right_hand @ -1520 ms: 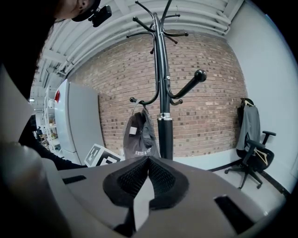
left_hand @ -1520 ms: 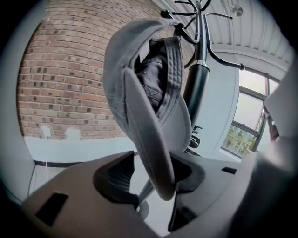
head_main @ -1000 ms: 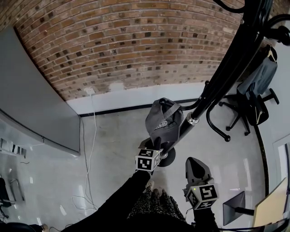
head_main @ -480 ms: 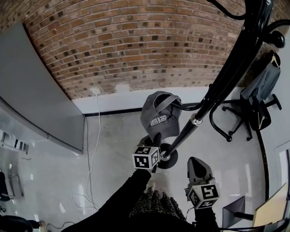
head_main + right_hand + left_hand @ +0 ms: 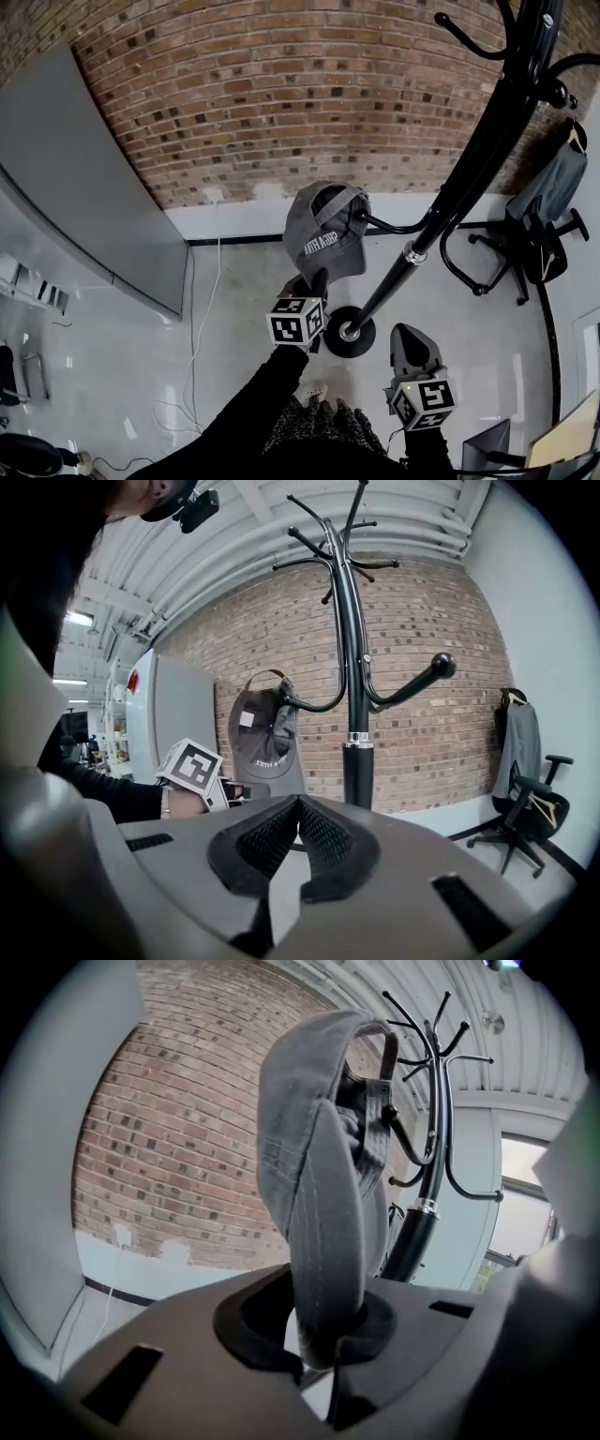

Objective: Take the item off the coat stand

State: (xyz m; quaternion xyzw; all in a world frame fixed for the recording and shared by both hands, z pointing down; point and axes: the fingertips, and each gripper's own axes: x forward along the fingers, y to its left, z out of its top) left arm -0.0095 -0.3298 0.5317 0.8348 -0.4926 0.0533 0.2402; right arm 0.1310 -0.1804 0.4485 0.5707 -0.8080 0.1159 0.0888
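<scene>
A grey baseball cap [image 5: 323, 234] hangs by its back strap on a low curved hook [image 5: 380, 225] of the black coat stand [image 5: 469, 159]. My left gripper [image 5: 314, 281] is shut on the cap's brim from below. In the left gripper view the brim [image 5: 323, 1241] stands upright, pinched between the pads, and the hook [image 5: 403, 1143] passes through the cap's rear opening. My right gripper [image 5: 410, 342] hangs lower right of the stand's round base [image 5: 349, 334]. It is shut and holds nothing. In the right gripper view [image 5: 298, 803], the cap [image 5: 262, 733] and the left gripper [image 5: 230, 789] are left of the pole [image 5: 354, 667].
A brick wall [image 5: 281, 94] stands behind the stand. A grey panel [image 5: 84, 178] leans at the left. An office chair with a jacket [image 5: 548, 206] is at the right. A white cable [image 5: 202, 300] trails over the glossy floor. Upper hooks [image 5: 319, 536] fan out overhead.
My left gripper has lifted the cap by its brim, raising it along the hook. The right gripper has stayed low beside the stand's base.
</scene>
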